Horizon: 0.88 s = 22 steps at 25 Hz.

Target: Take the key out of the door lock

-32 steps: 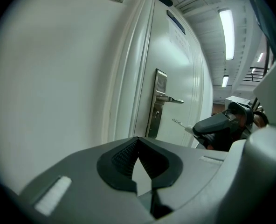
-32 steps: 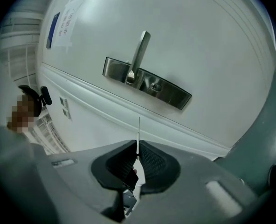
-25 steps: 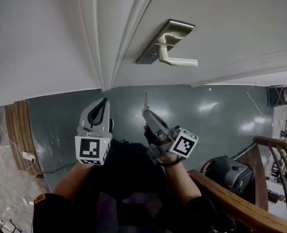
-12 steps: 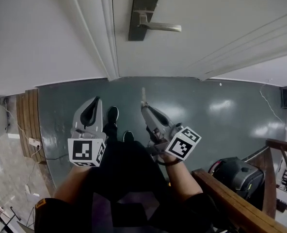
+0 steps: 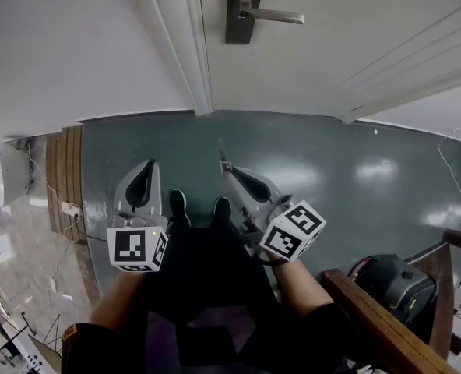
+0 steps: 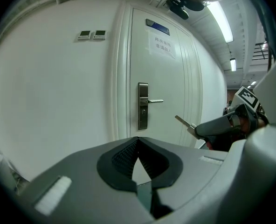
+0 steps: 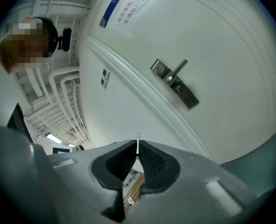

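The white door's metal lock plate and lever handle [image 5: 242, 10] sit at the top of the head view; the plate [image 6: 142, 105] also shows in the left gripper view and the plate [image 7: 175, 84] in the right gripper view. My right gripper [image 5: 223, 166] is shut on the key [image 5: 222, 153], whose thin blade sticks out past the tips [image 7: 138, 135], well back from the door. From the left gripper view the key [image 6: 185, 123] points toward the door. My left gripper [image 5: 146, 170] is shut, with nothing in it, beside the right one.
The person's black shoes [image 5: 199, 207] stand on a grey-green floor [image 5: 355, 178]. A wooden handrail [image 5: 386, 326] and a dark bag [image 5: 394, 283] lie at the lower right. A wooden strip with a power socket [image 5: 68, 209] runs along the left wall.
Both grippers and the person have drawn back from the door, so the handle has slid to the top of the head view. The right gripper still holds the key.
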Motion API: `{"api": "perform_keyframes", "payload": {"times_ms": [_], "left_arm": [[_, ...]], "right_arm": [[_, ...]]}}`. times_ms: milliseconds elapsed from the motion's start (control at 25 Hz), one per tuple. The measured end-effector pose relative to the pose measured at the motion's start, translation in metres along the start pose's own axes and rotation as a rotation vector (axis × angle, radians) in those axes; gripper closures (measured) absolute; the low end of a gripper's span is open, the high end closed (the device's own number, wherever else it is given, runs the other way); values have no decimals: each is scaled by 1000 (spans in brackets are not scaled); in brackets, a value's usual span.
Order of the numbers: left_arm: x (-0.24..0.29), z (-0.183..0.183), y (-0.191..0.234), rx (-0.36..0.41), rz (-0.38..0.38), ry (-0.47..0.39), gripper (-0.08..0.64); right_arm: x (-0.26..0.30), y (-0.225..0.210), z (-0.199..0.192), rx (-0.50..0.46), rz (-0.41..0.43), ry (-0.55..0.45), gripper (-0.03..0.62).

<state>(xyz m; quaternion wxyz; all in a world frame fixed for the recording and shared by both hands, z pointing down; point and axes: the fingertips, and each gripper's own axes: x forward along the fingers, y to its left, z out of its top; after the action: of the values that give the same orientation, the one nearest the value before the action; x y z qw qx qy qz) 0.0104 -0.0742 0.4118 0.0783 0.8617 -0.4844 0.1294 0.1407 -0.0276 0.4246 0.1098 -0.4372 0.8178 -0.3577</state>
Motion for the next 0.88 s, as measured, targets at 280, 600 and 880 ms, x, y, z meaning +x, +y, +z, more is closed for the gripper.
{"api": "perform_keyframes", "payload": {"times_ms": [280,600,880], "left_arm": [[-46,-14,37,-15,39,-16,543],[-101,-32,101,-36,-3,-53,543],[-148,-39,146,-49,-98,-98,543]], "right_arm": [[19,38,-22,-91,-3,24,577],[59,106,-65,-170,-113,-20,577],[80,166,-106,-236,-240,-53,577]]}}
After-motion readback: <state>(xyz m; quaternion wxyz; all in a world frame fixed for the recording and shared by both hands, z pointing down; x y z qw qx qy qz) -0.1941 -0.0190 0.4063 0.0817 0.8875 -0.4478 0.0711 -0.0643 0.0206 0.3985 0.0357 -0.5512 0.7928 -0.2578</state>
